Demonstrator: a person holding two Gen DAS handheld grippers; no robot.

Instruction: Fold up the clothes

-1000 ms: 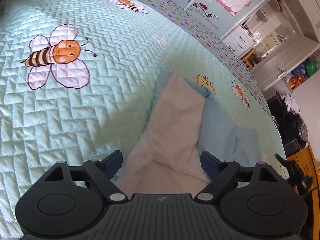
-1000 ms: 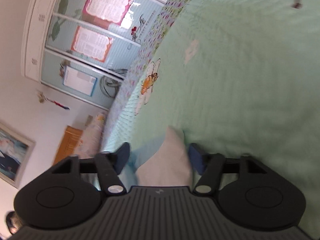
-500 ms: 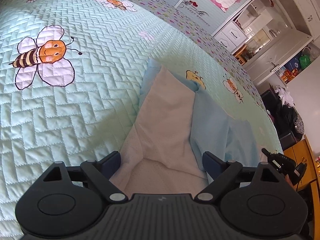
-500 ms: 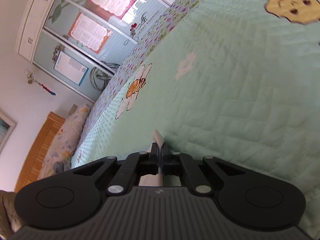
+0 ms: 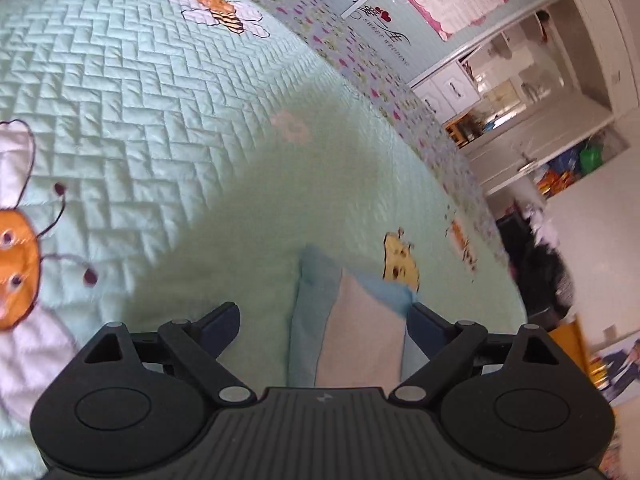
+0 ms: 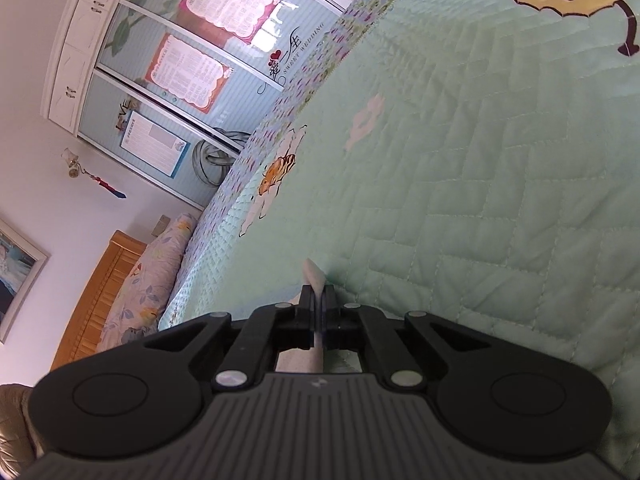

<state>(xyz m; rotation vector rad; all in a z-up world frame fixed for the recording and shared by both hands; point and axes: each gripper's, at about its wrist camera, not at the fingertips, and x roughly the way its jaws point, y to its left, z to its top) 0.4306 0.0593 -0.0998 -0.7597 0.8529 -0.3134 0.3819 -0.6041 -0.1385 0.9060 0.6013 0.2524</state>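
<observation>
Left claw (image 5: 322,322) spread wide, right claw (image 6: 319,300) pinched tight on cloth (image 6: 314,278).

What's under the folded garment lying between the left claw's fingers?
The garment, beige over light blue, lies on the green quilted bedspread. Its near end is hidden by the open left claw.

Bright daylight; motion blur; fisheye-warped edges; shadowed quilt (image 5: 304,208).

This is a bedroom in a home. A bed (image 5: 168,92) fills most of both views, covered by a mint-green quilt stitched with cartoon bees (image 5: 222,10). A wooden headboard (image 6: 102,292) and a flowered pillow (image 6: 150,280) stand at one end, with a sliding-door wardrobe (image 6: 168,60) and a framed picture (image 6: 16,280) along the walls.
</observation>
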